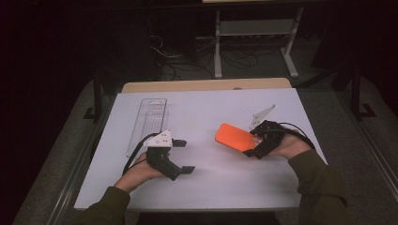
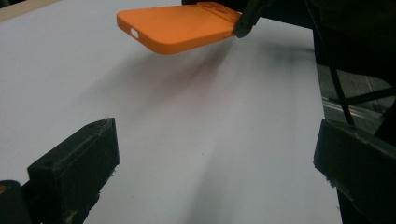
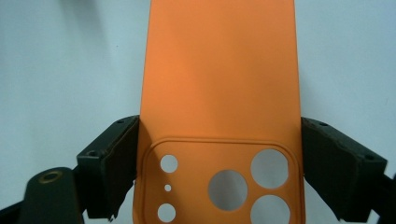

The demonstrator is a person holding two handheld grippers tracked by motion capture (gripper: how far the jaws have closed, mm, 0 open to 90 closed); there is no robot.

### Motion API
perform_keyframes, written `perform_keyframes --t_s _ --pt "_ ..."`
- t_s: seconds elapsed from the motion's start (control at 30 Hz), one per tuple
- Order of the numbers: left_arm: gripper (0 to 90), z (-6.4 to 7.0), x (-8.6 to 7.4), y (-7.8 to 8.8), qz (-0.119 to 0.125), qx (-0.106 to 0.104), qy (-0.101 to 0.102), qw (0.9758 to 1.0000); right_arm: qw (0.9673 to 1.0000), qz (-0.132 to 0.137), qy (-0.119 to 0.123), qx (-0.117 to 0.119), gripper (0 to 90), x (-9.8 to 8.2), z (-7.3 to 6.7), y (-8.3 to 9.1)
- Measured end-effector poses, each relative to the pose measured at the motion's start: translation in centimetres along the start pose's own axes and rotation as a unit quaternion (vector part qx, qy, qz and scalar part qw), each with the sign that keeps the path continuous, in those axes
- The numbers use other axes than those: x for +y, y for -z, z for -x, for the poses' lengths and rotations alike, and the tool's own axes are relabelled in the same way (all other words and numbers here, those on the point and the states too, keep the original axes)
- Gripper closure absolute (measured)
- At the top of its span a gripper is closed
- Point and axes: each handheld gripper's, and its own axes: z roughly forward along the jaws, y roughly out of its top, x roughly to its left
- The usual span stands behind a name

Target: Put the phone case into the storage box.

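Case (image 1: 233, 136), plain orange with no readable writing, hangs just above the white tabletop (image 1: 211, 183), right of centre. From the left: a clear tray (image 1: 148, 123), the left gripper (image 1: 184, 156) wide and empty, then the right gripper (image 1: 249, 145) clamping the case's camera end. Behind, a dark room with cables (image 1: 187, 58).

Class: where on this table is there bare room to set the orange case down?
Bare white table lies between the left gripper and the right gripper holding the case, and along the far edge beside the clear tray. Only the left side is crowded.
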Motion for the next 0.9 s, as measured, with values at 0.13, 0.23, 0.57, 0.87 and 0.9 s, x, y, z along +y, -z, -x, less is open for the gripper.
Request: perform_keyframes --t_s 0.13,0.23,0.57,0.87,0.9 --pt "0.0 0.0 0.7 -0.1 -0.017 -0.008 -0.010 0.9998 1.0000 0.000 0.006 0.002 15.6 0.1 -0.1 -0.1" --pt "0.0 -0.2 1.2 -0.3 -0.029 -0.015 -0.018 0.9993 1.0000 -0.001 0.009 0.002 15.6 0.3 -0.1 -0.1" --pt "0.0 -1.0 2.4 -0.7 -0.045 -0.026 -0.030 0.9982 0.9997 -0.003 0.020 0.012 15.6 0.6 -0.2 -0.4" --pt "0.0 -1.8 3.7 -0.7 -0.049 -0.027 -0.045 0.9974 0.9994 -0.009 0.029 0.014 15.6 0.8 -0.4 -0.6" --pt "0.0 -2.0 3.7 -0.7 -0.051 -0.028 -0.048 0.9971 0.9994 -0.008 0.031 0.014 15.6 0.9 -0.4 -0.6"
